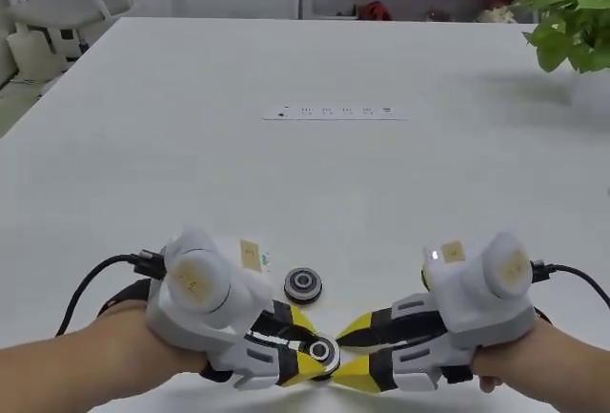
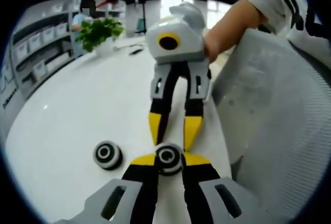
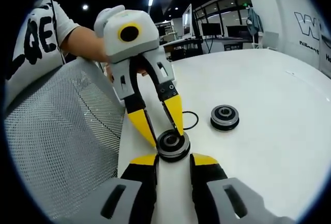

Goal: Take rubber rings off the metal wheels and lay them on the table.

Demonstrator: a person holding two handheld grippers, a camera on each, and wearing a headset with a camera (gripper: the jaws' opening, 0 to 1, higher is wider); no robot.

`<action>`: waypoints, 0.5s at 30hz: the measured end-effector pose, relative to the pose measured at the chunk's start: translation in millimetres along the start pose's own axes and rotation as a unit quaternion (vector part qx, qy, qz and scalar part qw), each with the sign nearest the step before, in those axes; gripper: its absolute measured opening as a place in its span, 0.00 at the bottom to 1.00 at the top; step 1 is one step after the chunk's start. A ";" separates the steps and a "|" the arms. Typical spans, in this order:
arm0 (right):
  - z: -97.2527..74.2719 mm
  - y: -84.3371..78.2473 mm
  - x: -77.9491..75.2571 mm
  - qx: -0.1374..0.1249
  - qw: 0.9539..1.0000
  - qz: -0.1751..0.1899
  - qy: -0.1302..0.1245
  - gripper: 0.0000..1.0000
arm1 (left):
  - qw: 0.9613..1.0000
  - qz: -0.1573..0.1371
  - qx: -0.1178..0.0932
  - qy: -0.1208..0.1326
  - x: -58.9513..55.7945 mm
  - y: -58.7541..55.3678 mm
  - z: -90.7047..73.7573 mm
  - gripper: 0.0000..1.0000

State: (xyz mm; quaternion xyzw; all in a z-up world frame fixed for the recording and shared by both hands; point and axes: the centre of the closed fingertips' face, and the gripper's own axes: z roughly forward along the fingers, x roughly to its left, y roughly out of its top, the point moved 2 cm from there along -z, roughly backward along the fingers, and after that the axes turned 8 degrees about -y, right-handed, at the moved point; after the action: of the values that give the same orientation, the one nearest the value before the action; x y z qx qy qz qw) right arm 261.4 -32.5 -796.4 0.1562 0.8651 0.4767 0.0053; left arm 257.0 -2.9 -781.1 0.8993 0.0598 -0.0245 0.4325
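1. Left claw [image 1: 307,346]: enters the head view from 8 o'clock. Its yellow-tipped jaws are clamped on a metal wheel [image 2: 169,158], one tip against each side of the wheel's dark outer band.

2. Right claw [image 1: 343,356]: enters the head view from 4 o'clock and faces the left claw tip to tip. Its jaws stand apart by about the width of the wheel, and their tips meet the wheel's edge on the side opposite the left claw. Whether they press on the wheel cannot be told.

3. Position of the gripped wheel: at 6 o'clock on the white tabletop [image 1: 191,146], close to its near edge. Whether the wheel rests on the surface or is held just clear of it cannot be told.

4. Second wheel [image 1: 303,283]: lies flat on the tabletop at 11 o'clock of the gripped wheel, near it and apart from both claws. It also carries a dark outer band.

5. Thin black loop [image 3: 196,119]: in the right gripper view it lies flat on the tabletop between the left claw's jaw and the second wheel, partly hidden by that jaw.

6. Surroundings: a white power strip [image 1: 334,113] lies at 12 o'clock, well apart from the work. A green plant [image 1: 572,12] stands at 2 o'clock.
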 end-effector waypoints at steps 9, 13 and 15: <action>1.9 1.4 0.9 -0.001 1.000 0.000 0.000 0.21 | 1.000 0.005 0.000 0.016 1.8 0.4 0.5 0.14; 1.7 -0.2 1.4 0.004 1.000 -0.008 -0.003 0.20 | 1.000 0.003 0.000 0.023 1.3 0.3 0.5 0.14; 0.2 -3.3 0.5 0.011 1.000 -0.011 -0.005 0.17 | 1.000 0.004 0.000 0.023 1.1 0.1 0.3 0.14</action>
State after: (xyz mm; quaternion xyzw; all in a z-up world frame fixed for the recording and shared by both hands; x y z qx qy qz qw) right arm 260.1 -33.8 -799.1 0.1496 0.8719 0.4661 0.0131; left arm 258.2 -3.1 -781.3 0.8997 0.0666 -0.0019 0.4314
